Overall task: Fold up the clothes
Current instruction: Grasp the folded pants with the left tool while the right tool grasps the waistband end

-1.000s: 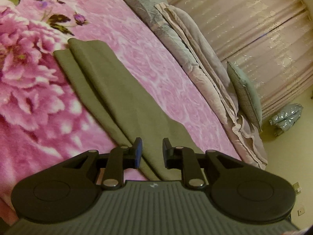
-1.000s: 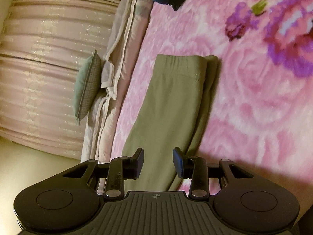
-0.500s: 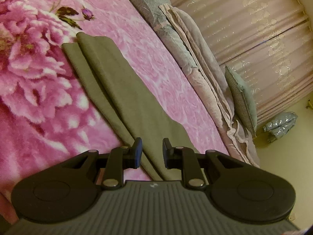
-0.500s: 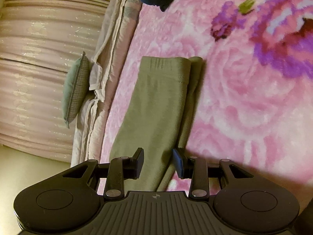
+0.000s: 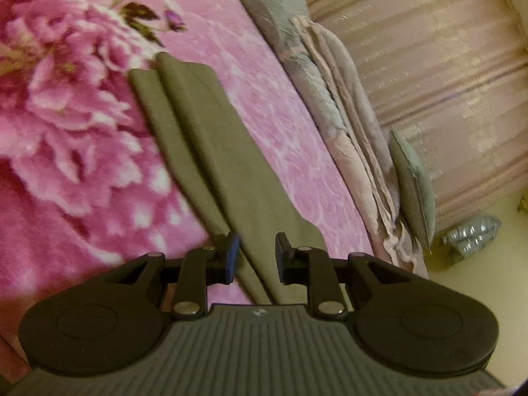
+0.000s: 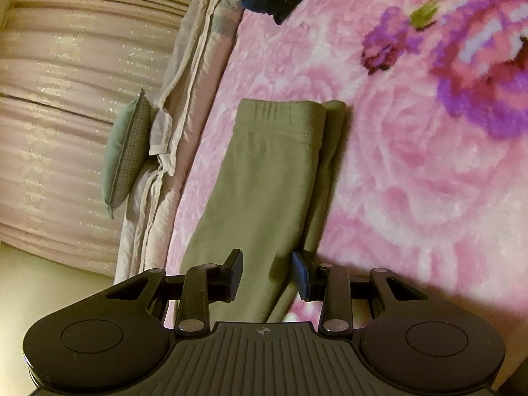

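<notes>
Both views slide slightly along the olive trousers near the bed's edge; your left tongs and right tongs hover parted, holding nothing.

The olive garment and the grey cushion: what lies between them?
In the right wrist view, between the olive garment and the grey cushion lie a strip of pink blanket and the bunched pale bedding at the bed's edge.

Olive garment flat on pink floral bedspread
</notes>
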Tool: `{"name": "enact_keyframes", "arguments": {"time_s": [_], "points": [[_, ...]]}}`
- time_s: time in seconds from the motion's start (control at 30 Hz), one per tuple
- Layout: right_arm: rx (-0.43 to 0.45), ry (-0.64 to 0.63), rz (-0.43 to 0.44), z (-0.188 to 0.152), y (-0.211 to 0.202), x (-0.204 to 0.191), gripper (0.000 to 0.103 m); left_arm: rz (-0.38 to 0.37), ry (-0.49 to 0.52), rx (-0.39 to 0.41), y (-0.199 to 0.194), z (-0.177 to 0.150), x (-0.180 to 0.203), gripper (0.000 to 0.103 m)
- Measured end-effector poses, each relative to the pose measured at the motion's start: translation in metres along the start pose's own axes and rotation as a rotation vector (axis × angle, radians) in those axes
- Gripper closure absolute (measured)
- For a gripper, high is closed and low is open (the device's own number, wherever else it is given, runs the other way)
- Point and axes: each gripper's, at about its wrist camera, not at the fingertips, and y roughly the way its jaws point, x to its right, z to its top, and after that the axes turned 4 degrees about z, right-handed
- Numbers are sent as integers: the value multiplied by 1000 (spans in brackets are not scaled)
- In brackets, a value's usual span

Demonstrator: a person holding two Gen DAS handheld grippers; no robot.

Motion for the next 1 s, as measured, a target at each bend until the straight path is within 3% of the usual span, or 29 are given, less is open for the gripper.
{"name": "enact_keyframes", "arguments": {"time_s": [0.3,0.37,0.4,0.43,0.47,0.53,0.83,1.0], "points": [[8,-26,-24,0,1,-4,65,26,12,23,16,14,0,84],[11,-38,-31,-1,1,-5,65,25,23,15,19,14,0,88],[12,-44,-35,-1,2,-6,66,25,31,13,21,14,0,97],[13,-50,-39,-1,2,-6,81,25,45,16,20,13,0,103],[14,-56,-43,-1,2,-7,94,25,60,22,19,13,1,103],[16,-68,-51,-2,2,-8,103,15,89,45,13,11,1,103],[49,-131,-32,-3,-13,-21,103,-27,208,122,-17,5,8,103],[67,-114,-29,-3,-19,-18,103,-50,206,147,-26,3,7,103]]}}
